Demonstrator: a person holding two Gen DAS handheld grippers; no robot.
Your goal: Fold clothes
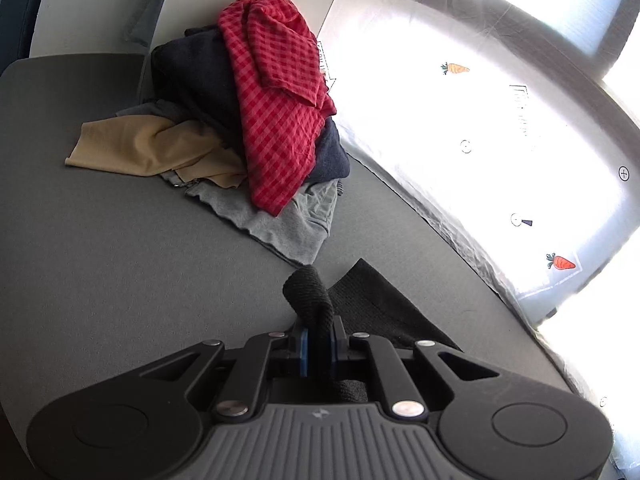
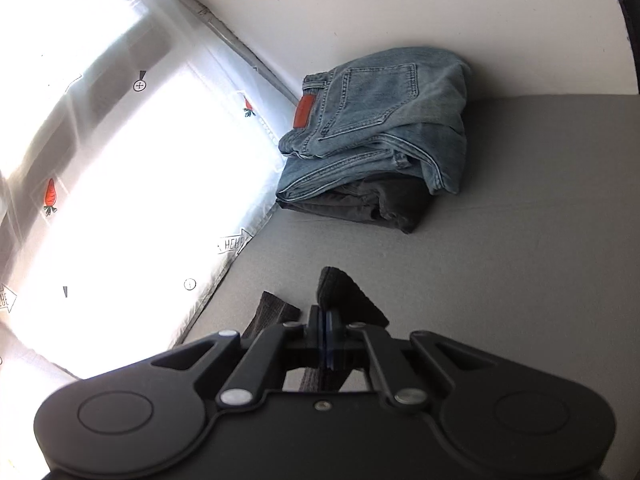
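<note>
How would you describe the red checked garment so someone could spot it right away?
On the grey table, beside the bright plastic sheet, sits an unfolded clothes pile. The red checked garment drapes over its top, the only patterned piece among plain navy, tan and grey ones.

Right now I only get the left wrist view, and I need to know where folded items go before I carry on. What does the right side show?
Observer: A folded stack sits by the wall: light blue jeans on top of a dark garment.
Operator: Is the right gripper busy?
Observer: Yes, the right gripper is shut on a black knit cloth.
Operator: Any room beside that stack?
Observer: The grey table shows bare surface in front of the stack and to its right.
</note>
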